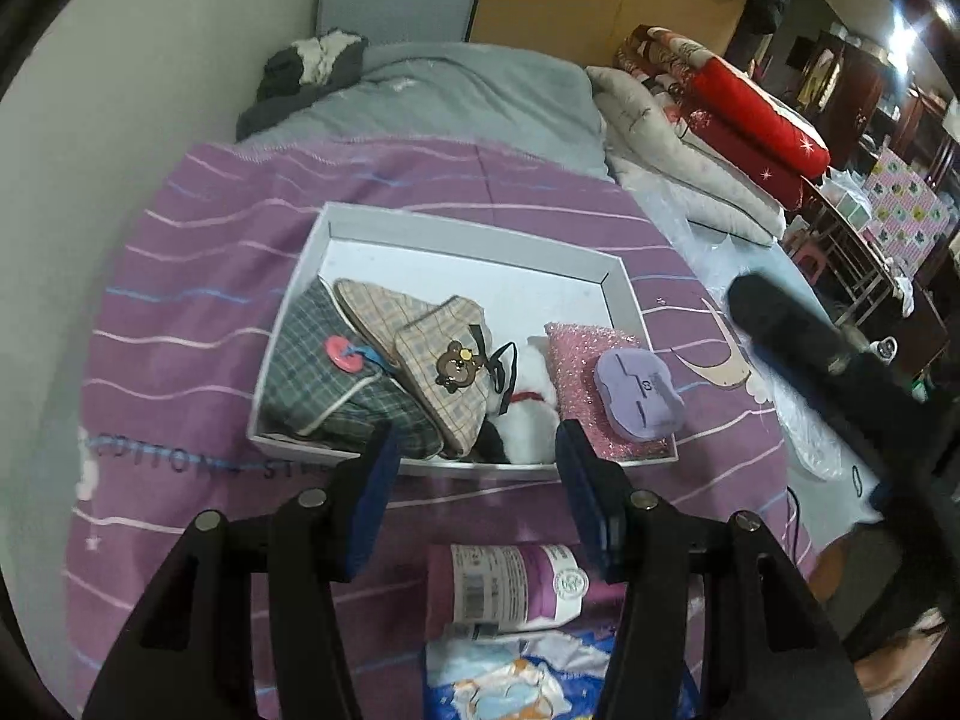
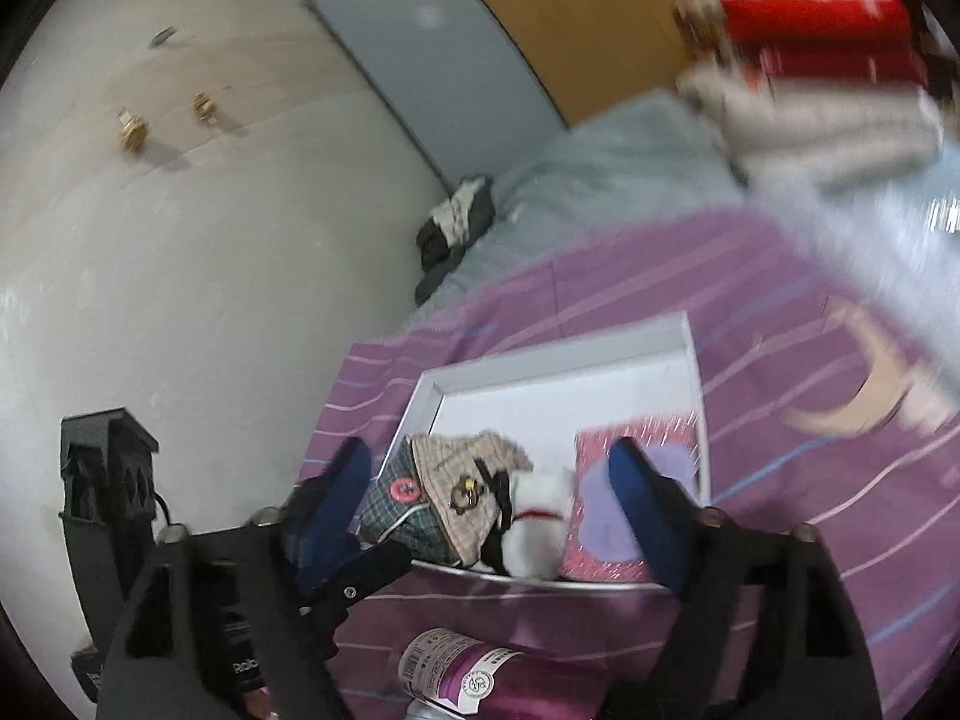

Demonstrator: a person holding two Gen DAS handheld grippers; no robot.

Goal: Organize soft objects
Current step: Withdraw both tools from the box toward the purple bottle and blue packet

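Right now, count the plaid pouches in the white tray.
3: a green plaid pouch at the left end of the white tray, and two beige plaid pouches overlapping beside it. More may be hidden underneath.

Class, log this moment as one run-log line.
left gripper: open, empty | right gripper: open, empty | tray: pouches, plush, pink pad

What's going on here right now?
Both grippers, left and right, open, empty. Pouches, plush, sponges in tray. Bottle outside.
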